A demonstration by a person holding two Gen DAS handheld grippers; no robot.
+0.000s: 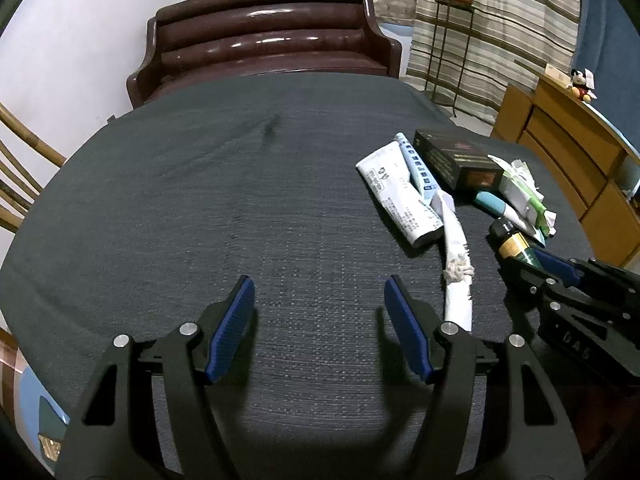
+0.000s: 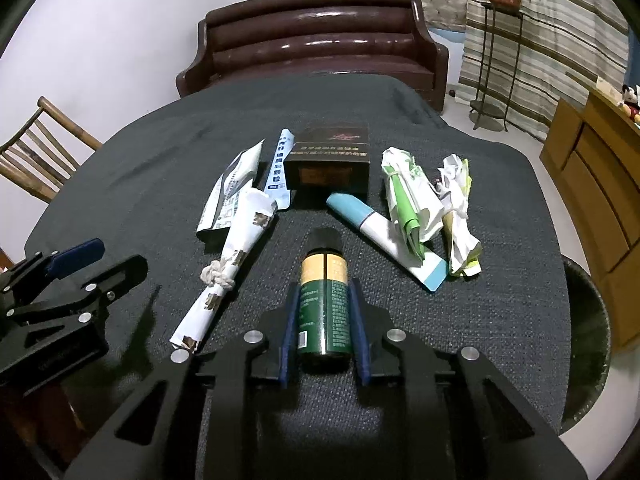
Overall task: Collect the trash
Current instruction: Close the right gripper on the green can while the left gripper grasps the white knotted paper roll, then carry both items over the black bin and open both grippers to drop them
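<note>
My right gripper [image 2: 325,300] is shut on a green and gold bottle [image 2: 323,300] with a black cap, low over the dark tablecloth [image 2: 500,312]. The bottle also shows in the left wrist view [image 1: 516,246]. Beyond it lie a rolled paper tied with string [image 2: 228,264], a white tube [image 2: 230,192], a blue-printed packet [image 2: 280,168], a dark box [image 2: 330,164], a blue-capped tube [image 2: 380,232] and crumpled green-white wrappers [image 2: 416,200]. My left gripper [image 1: 320,320] is open and empty over bare cloth, left of the pile; it shows in the right wrist view [image 2: 104,264].
A brown leather armchair [image 2: 316,40] stands behind the table. A wooden chair [image 2: 36,152] is at the left. A wooden cabinet [image 2: 592,168] and a plant stand [image 2: 498,60] are at the right. A dark round bin [image 2: 588,344] sits beside the table's right edge.
</note>
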